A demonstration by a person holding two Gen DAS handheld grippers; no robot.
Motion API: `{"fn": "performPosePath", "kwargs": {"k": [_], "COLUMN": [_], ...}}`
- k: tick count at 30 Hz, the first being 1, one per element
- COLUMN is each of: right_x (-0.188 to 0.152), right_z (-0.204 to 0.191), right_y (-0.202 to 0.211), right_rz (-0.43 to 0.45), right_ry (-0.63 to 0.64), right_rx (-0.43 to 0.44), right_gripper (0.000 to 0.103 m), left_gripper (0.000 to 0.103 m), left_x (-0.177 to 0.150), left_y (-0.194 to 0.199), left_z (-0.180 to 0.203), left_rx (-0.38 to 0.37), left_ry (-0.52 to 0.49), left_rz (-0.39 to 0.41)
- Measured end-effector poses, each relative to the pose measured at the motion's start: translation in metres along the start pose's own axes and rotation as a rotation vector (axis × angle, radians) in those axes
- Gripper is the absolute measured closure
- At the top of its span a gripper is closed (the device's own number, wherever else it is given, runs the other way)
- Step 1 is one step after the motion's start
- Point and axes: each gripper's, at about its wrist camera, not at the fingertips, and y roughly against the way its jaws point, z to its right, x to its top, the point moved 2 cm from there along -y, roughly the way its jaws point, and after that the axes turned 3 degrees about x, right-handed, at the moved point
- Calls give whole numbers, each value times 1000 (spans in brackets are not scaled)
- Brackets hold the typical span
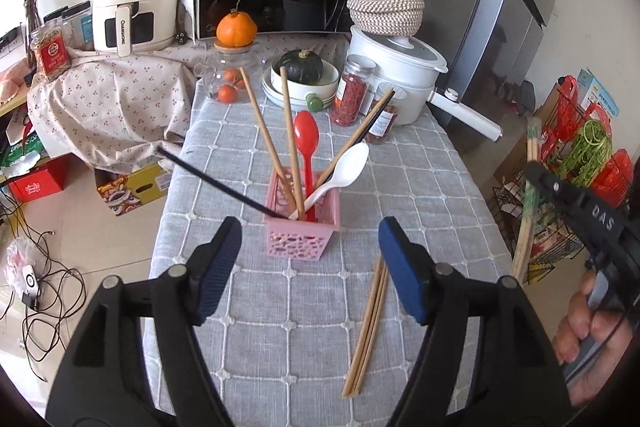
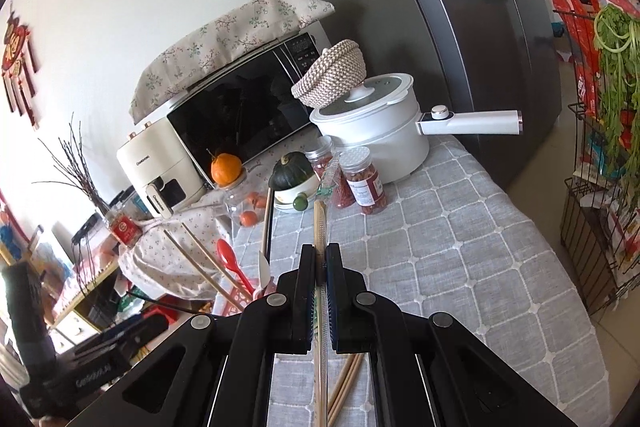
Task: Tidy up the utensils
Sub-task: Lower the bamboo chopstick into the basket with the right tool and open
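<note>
Left gripper (image 1: pixel 310 267): seen nearest the lens at the bottom of the left wrist view; jaws spread wide, nothing between the pads, the table cloth (image 1: pixel 280 307) showing through the gap.
Loose chopsticks (image 1: pixel 366 327): a wooden pair lying flat on the cloth at lower centre-right, just beside the right-hand blue pad.
Right gripper (image 2: pixel 320 267): closed tight on wrapped chopsticks (image 2: pixel 320 227), which are held upright at the right edge of the left wrist view and lifted clear of the table.
Holder (image 1: pixel 304 227): a pink basket at frame centre, just beyond the open jaws.
Holder contents: a black chopstick (image 1: pixel 212 183) leaning far left, wooden chopsticks (image 1: pixel 264 135), a red spoon (image 1: pixel 306 139), a white spoon (image 1: pixel 344 167), and a dark-tipped pair fanned to the right.
Bowl (image 1: pixel 300 87): upper centre, with a dark green squash in it.
Jars (image 1: pixel 352 95): right of the bowl, filled with red dried berries.
Risk, tipping: the light holder could likely be toppled by its leaning load if knocked.
Risk, insertion: the held chopsticks may be blocked by the crowded sticks.
Risk, slip: the loose pair might be rolled away if pinched unevenly.
</note>
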Motion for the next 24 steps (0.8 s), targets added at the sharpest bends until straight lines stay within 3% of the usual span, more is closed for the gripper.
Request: {"fn": "performPosePath", "kwargs": {"k": [9,18,24], "right_x": [15,16,10], "right_z": [-20,-50,-72], "right_y": [-11,-52,-76], "right_rz": [90,142,248], "right_ry": [-54,-73,-59], "right_rx": [42,81,69], "right_gripper": [98,98,98], "left_gripper": [21,21,21], "left_x": [-35,-62,-62], "left_y": [16,-15,-16], "left_z": [-30,-80,-100], "left_rx": [-6,40,74], "left_ry": [-9,25,21], "left_rz": [-58,-185,-178]}}
